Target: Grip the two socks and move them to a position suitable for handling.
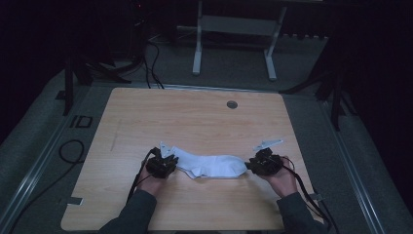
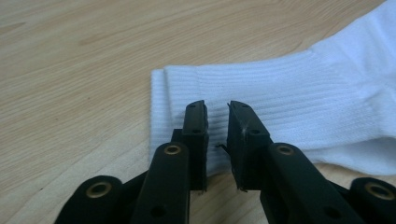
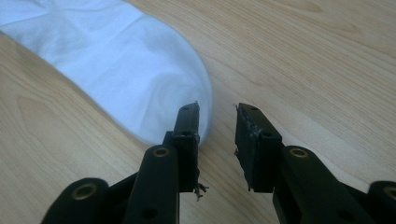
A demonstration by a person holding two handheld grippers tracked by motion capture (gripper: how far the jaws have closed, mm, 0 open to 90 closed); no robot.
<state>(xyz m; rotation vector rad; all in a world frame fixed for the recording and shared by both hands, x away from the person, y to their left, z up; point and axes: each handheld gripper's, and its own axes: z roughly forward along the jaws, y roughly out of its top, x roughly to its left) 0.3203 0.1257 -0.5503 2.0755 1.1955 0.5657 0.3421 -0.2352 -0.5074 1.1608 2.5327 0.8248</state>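
Where the wooden table (image 1: 195, 112) runs nearest the person, lying flat between both grippers: white sock (image 1: 209, 165), ribbed cuff (image 2: 261, 93) toward the left, rounded toe (image 3: 154, 84) toward the right. Left gripper (image 2: 217, 109) low over the cuff edge, jaws slightly parted with ribbed fabric showing in the gap, nothing pinched; held in the left hand (image 1: 152, 183). Right gripper (image 3: 217, 112) at the toe tip, jaws parted over bare wood just beside the sock, gripping nothing; held in the right hand (image 1: 282, 181).
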